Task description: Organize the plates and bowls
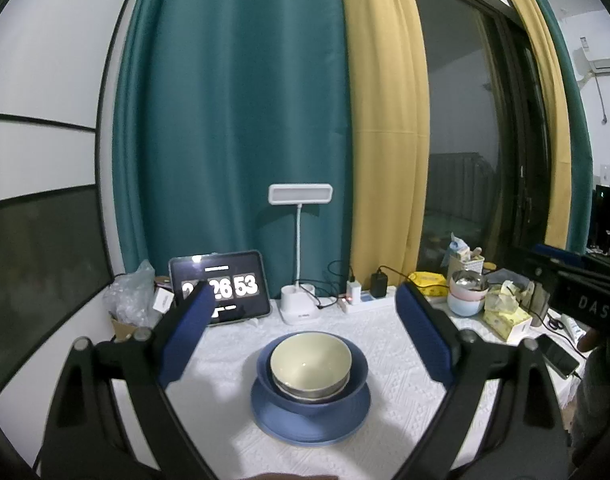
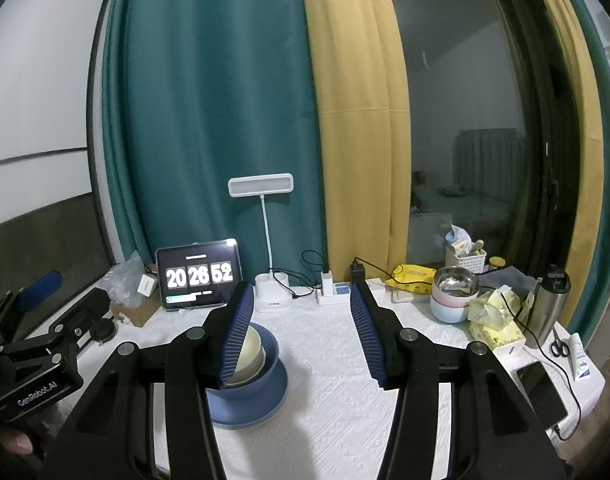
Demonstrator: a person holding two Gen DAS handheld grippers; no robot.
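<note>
While I hold both claws low and nearly level over the white tablecloth (image 1: 405, 368), tipped only slightly downward, neither one touches any dish. My left gripper (image 1: 305, 320) stands wide open, its blue pads (image 1: 191, 328) splayed far apart, and the stack of dishes sits between them toward six o'clock of that view, clear of both pads. The stack is a cream bowl (image 1: 311, 360) nested in a steel bowl (image 1: 311, 394), both inside a blue bowl (image 1: 345, 384), all on a blue plate (image 1: 311, 424) on the cloth. My right gripper (image 2: 301, 330) is also open, though narrower, with nothing between its ribbed blue fingers (image 2: 365, 332); from its camera the same stack lies at about eight o'clock, partly hidden behind the left finger, so I cannot tell whether that finger grazes the rim. The right claw's black body shows at three o'clock in the left view, and the left claw's body at nine o'clock in the right view, so the two are side by side. At the far edge of the table, around twelve o'clock, stand a tablet clock (image 2: 199, 276), a white desk lamp (image 2: 265, 240) and a power strip (image 1: 365, 300). At two o'clock sits a second stack of bowls (image 2: 453, 292), pink and pale blue with a steel one on top, beside a tissue pack (image 2: 493, 320).
</note>
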